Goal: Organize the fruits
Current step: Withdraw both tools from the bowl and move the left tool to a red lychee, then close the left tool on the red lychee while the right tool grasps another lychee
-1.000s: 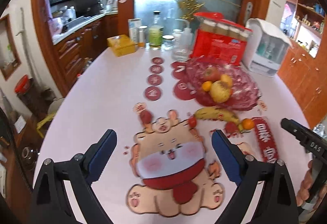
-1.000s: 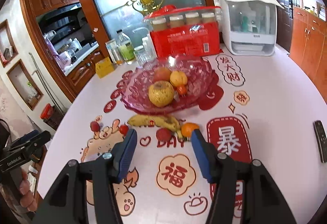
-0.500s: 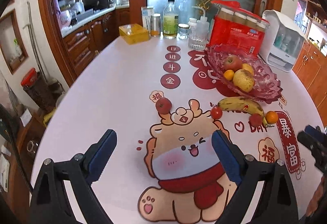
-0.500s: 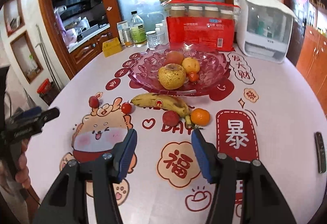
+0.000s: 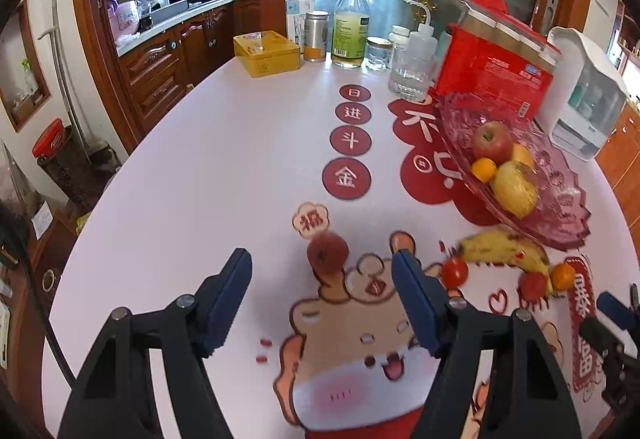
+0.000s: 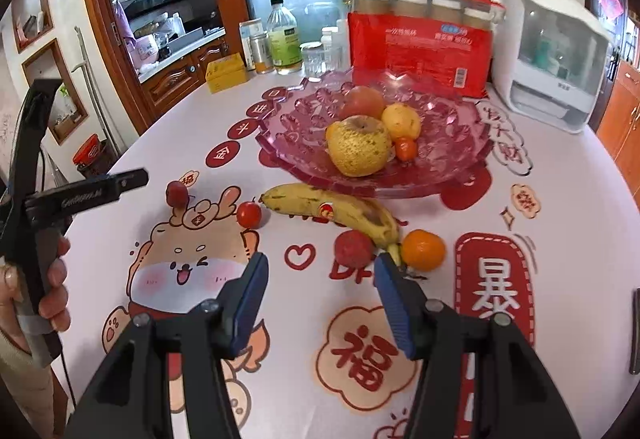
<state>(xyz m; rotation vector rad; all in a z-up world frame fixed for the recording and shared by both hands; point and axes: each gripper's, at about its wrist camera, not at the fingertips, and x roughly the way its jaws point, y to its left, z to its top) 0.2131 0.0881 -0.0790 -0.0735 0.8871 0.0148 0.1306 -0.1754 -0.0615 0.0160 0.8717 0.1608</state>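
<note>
Red fruit ahead of left claw

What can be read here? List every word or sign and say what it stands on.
"日", "进", "斗", "金": one on each of four red discs printed on the tablecloth.
"招": small flower print.
"福": red flower print.
"暴": red panel.
Too small or blurred to read: red pack, bottle label, banana sticker.
</note>
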